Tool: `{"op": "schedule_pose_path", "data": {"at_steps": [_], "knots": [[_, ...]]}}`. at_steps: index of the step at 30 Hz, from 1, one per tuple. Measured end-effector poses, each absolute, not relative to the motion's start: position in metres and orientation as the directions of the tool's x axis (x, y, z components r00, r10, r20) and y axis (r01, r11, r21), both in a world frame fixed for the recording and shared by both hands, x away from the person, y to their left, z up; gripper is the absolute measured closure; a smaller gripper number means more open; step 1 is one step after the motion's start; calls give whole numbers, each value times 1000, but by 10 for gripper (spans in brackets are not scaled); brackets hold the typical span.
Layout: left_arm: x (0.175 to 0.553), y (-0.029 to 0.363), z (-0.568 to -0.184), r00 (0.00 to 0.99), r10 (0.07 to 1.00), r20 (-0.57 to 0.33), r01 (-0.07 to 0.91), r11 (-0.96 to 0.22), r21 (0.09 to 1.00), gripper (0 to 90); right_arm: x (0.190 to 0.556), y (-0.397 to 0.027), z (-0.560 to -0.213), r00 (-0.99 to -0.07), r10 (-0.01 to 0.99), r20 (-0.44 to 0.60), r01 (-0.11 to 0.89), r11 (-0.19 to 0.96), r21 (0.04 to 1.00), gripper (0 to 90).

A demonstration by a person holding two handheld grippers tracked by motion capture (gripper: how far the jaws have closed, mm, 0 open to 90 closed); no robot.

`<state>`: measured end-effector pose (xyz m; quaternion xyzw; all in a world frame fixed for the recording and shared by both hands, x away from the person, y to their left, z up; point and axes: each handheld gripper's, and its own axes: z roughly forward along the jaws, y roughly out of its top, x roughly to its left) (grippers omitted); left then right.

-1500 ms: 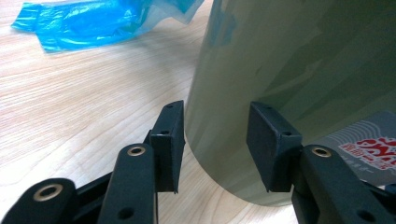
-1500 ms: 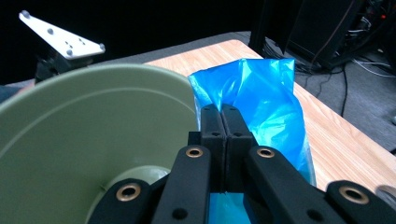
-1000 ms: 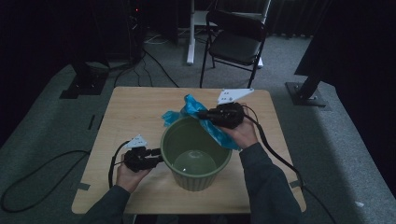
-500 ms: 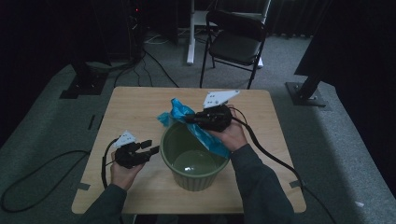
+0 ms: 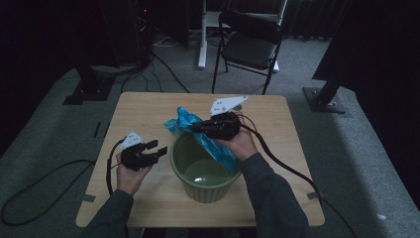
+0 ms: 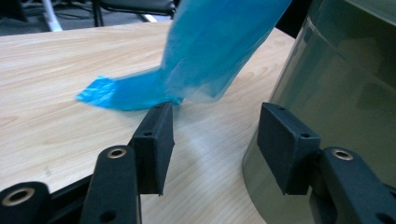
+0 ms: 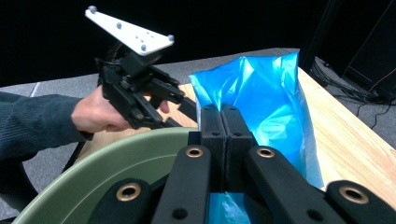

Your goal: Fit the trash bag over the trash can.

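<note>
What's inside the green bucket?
Part of the blue bag hangs into the green bucket, and its pale bottom is bare. The bag hides the wall behind it.

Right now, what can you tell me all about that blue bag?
The blue bag looks like thin, crinkly, see-through plastic. The right gripper pinches it with shut jaws above the green bin. One part hangs down inside the bin; the other drapes over the far rim, its end lying on the wooden table.

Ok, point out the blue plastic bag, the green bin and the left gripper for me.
blue plastic bag (image 7: pixel 261 98), right gripper view, on its upper front face.
green bin (image 5: pixel 203 191), high view, on its outer front wall.
left gripper (image 5: pixel 159 148), high view, midway between its open fingertips.
</note>
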<state>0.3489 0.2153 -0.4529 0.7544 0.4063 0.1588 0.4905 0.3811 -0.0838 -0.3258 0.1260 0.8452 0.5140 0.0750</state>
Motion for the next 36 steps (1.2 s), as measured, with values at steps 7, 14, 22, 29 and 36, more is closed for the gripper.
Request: {"op": "schedule_pose_path", "data": {"at_steps": [7,14,22,29,36], "knots": [[371,201,-444,639,755,-147,441,-203,874,447,381,-85,-325,-959,284,6,136,441,887,900],[384,184,-436,662,744,-94,404,-248,880,434,380,-84,-326,-960,281,7,135,441,887,900],[384,174,-433,639,767,-55,390,-262,883,824,378,-82,-330,-961,278,-1,131,454,881,900],[375,184,-425,643,765,-41,373,-266,889,900,373,-88,-334,-958,285,-31,117,488,865,897],[362,191,-409,663,749,-18,335,-275,901,900,372,-106,-345,-945,326,-24,155,512,845,886]]}}
